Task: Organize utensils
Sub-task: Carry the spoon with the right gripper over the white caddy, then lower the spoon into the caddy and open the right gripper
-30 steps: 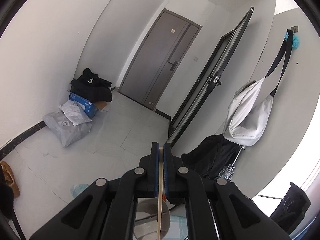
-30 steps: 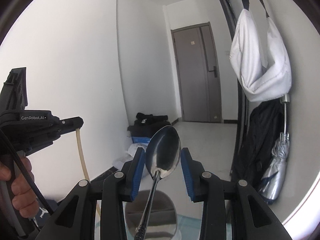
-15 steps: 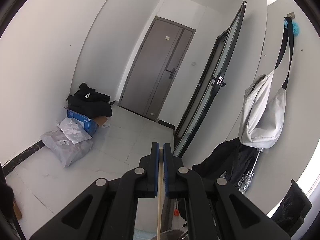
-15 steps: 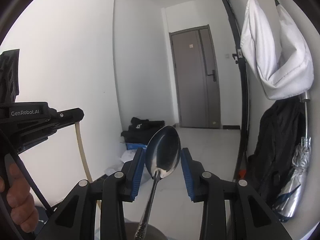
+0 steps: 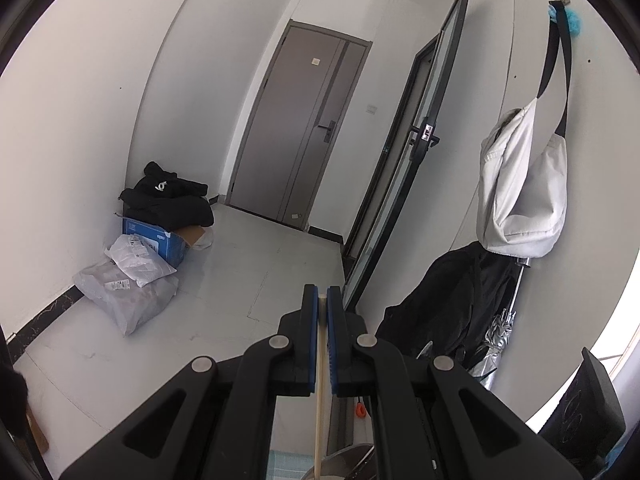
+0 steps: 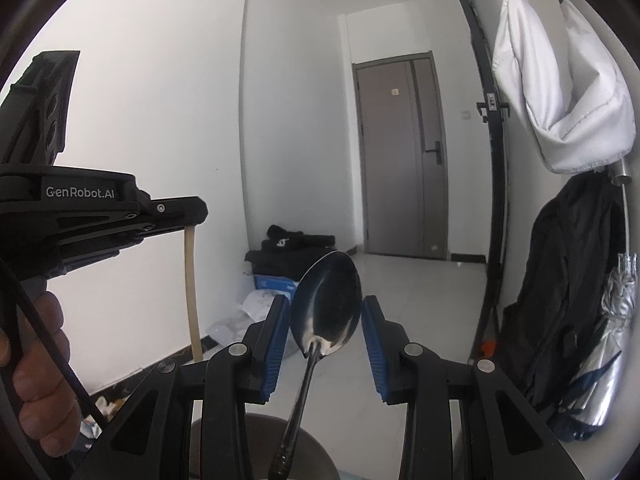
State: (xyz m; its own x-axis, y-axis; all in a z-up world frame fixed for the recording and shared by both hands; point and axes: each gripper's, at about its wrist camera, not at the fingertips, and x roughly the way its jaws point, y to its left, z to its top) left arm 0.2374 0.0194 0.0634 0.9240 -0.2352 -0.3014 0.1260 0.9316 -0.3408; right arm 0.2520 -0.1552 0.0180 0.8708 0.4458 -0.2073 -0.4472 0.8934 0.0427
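Between right claw [image 6: 325,322] pads, spoon [image 6: 326,306]; chopstick [image 5: 321,344] pinched in left claw [image 5: 321,300].

Both wrist cameras face the same grey door [image 5: 304,128] down the hallway.

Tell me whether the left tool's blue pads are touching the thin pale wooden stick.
Touching. The left wrist view shows the left tool with both blue pads pressed flat against the thin pale wooden stick, no gap either side.

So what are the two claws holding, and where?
Left claw pinches a chopstick at its top end. Right claw grips a spoon by its bowl.
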